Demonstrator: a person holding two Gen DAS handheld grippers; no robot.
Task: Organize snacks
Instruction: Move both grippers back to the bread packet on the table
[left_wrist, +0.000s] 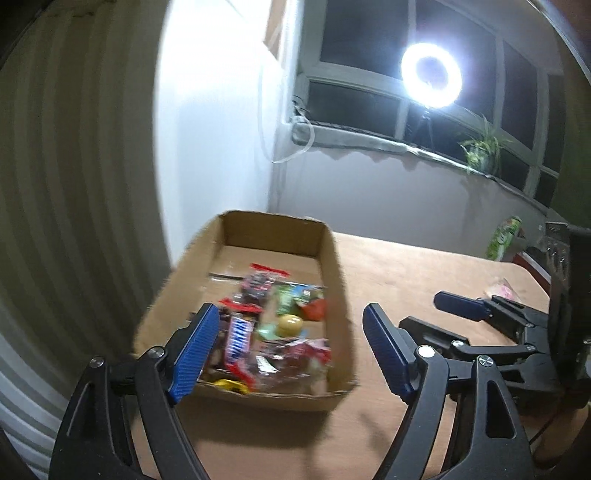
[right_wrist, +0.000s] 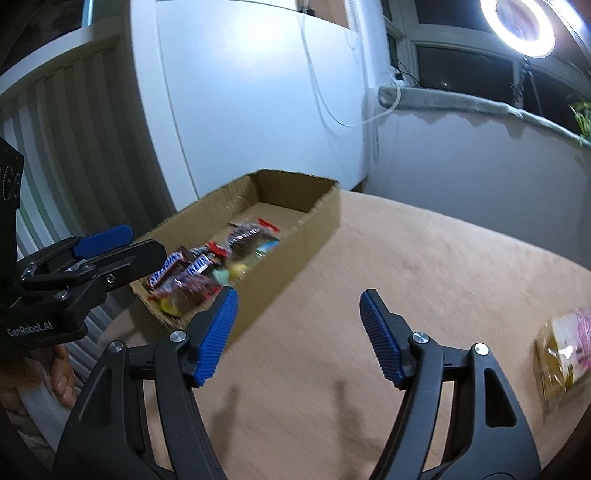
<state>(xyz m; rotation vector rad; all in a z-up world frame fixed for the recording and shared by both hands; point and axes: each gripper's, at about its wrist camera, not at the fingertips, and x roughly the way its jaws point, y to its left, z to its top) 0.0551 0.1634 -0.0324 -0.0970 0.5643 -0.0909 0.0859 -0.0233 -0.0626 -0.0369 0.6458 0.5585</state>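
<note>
In the left wrist view the left gripper (left_wrist: 291, 350) fills the lower part of the frame with its blue-padded fingers (left_wrist: 194, 352) spread wide and holding nothing; the left-hand finger overlaps the near corner of a shallow cardboard box (left_wrist: 338, 291) that sits at centre on the tan tabletop (left_wrist: 406, 273), though whether it touches the box cannot be told. Inside the box, bunched toward its near end, lie the snacks: a Snickers bar (left_wrist: 239, 341), a clear packet with a red strip (left_wrist: 258, 282), a green wrapper (left_wrist: 295, 295), a round yellow sweet (left_wrist: 290, 325) and a yellow wrapper (left_wrist: 231, 384) at the near wall. The far end of the box floor is bare cardboard. At the right of the same frame the right gripper (left_wrist: 424, 314) reaches in from the side, low over the tabletop, and beyond it a pale pink packet (left_wrist: 502, 290) lies near the right edge. A green bag (left_wrist: 504, 238) stands farther back at the right. In the right wrist view the right gripper (right_wrist: 297, 338) hangs over bare tabletop (right_wrist: 443, 258) with its fingers (right_wrist: 216, 338) wide apart and empty, just right of the box (right_wrist: 321, 218). The pink-and-gold packet (right_wrist: 565, 354) lies at the lower right, well apart from the box. The left gripper (right_wrist: 110, 247) enters from the left edge, above the near end of the box. A ring light (left_wrist: 431, 75) glares at the upper right by a dark window (left_wrist: 354, 40), with a potted plant (left_wrist: 482, 149) on the sill.
</note>
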